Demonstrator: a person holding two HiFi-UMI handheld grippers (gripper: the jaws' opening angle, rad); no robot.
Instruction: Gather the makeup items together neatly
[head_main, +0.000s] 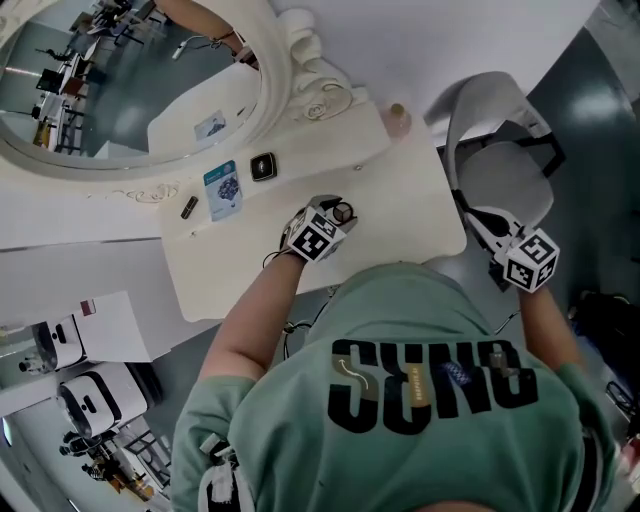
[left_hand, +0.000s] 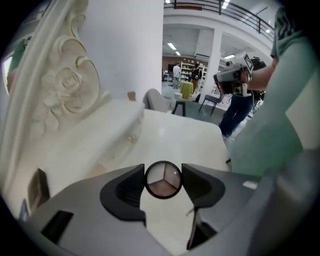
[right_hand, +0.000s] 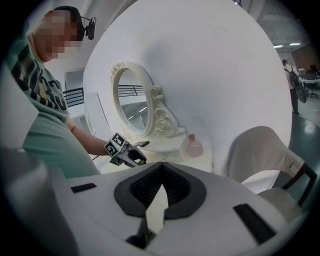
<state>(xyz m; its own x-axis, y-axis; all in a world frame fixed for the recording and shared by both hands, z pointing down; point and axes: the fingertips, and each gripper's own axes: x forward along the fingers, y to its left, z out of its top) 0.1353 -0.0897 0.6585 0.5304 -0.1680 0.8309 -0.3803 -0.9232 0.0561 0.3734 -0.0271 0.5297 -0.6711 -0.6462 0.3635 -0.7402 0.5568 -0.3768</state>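
Off the tabletop's right edge, the right hand-held gripper hangs closed and empty, out of the way. The left hand-held gripper pinches the round compact at mid-tabletop, probably to carry it. Farther off, the black case, blue packet and dark tube cluster below the mirror, and bare surface lies between.

Big dark lettering on the green shirt cannot be read surely.

Glossy cream tabletop, seemingly plastic compact
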